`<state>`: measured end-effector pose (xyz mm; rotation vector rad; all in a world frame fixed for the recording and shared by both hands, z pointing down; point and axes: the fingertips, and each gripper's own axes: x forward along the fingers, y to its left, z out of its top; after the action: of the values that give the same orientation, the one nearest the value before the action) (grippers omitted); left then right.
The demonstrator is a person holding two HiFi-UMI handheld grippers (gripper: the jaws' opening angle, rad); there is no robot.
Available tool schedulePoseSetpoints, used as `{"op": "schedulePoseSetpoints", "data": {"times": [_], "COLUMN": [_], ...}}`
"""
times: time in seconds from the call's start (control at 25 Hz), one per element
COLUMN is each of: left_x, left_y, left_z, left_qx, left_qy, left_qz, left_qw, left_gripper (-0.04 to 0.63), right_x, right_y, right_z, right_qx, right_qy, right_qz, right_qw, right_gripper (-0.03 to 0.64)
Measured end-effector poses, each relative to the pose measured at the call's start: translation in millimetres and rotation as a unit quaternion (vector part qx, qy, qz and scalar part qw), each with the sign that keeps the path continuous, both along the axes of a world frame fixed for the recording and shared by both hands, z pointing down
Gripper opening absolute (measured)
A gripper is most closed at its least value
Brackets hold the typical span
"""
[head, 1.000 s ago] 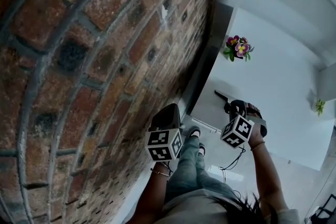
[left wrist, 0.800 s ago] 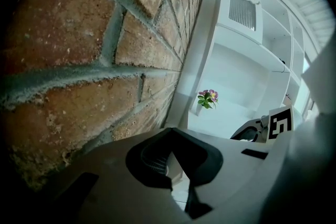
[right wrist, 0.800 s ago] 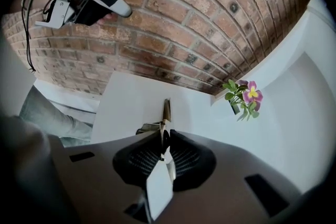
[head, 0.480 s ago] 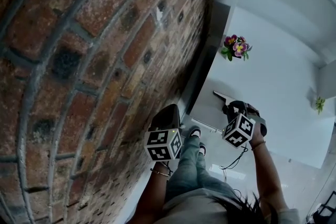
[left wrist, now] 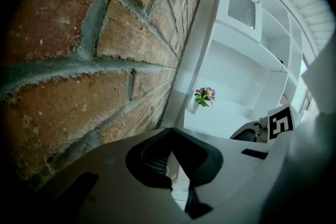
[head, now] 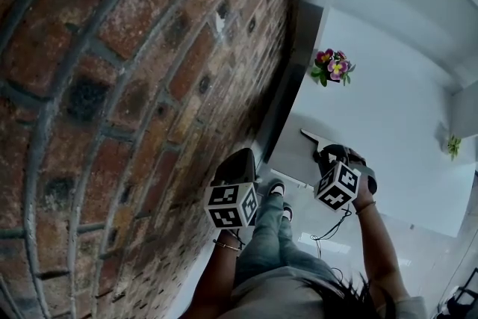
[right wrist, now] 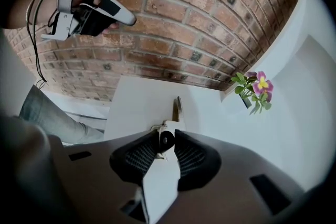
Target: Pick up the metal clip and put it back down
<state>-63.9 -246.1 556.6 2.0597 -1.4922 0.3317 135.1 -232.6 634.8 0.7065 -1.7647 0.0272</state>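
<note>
While the right gripper has drifted only slightly toward the red brick wall in 1 second, it stays clamped on the thin silver metal clip, so setting it down likely remains. The clip's prongs jut ahead of the jaws over the white tabletop. The left gripper is closed and empty.

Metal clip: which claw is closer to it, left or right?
Right. The right claw is shut on the metal clip. The left claw is off beside the brick wall, holding nothing and away from the clip.
</note>
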Motion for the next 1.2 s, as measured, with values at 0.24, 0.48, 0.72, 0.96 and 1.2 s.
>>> {"op": "schedulePoseSetpoints", "data": {"times": [0.24,0.48,0.72,0.96,1.2], "left_x": [3,5,13,33,58], "left_y": [-3,-9,-17,-30,-42], "left_z": [-1,-3,-7,-21,-51], "left_qx": [0.0,0.003,0.005,0.017,0.046], "left_qy": [0.0,-0.003,-0.003,0.003,0.006], "left_qz": [0.007,0.013,0.026,0.047,0.076], "left_qw": [1.0,0.9999,0.9996,0.9988,0.996], "left_gripper": [0.006,0.006,0.006,0.006,0.006], "right_x": [-1,-1,-1,7,36], "right_y": [0,2,6,8,-6], "right_z": [0,1,-5,-30,-78], "right_qx": [-0.002,-0.008,-0.01,-0.002,0.042], "right_qy": [-0.004,-0.021,-0.039,-0.078,-0.139], "right_qz": [0.004,0.016,0.028,0.063,0.133], "right_qw": [1.0,1.0,0.999,0.995,0.98], "right_gripper": [0.098,0.101,0.101,0.101,0.095]}}
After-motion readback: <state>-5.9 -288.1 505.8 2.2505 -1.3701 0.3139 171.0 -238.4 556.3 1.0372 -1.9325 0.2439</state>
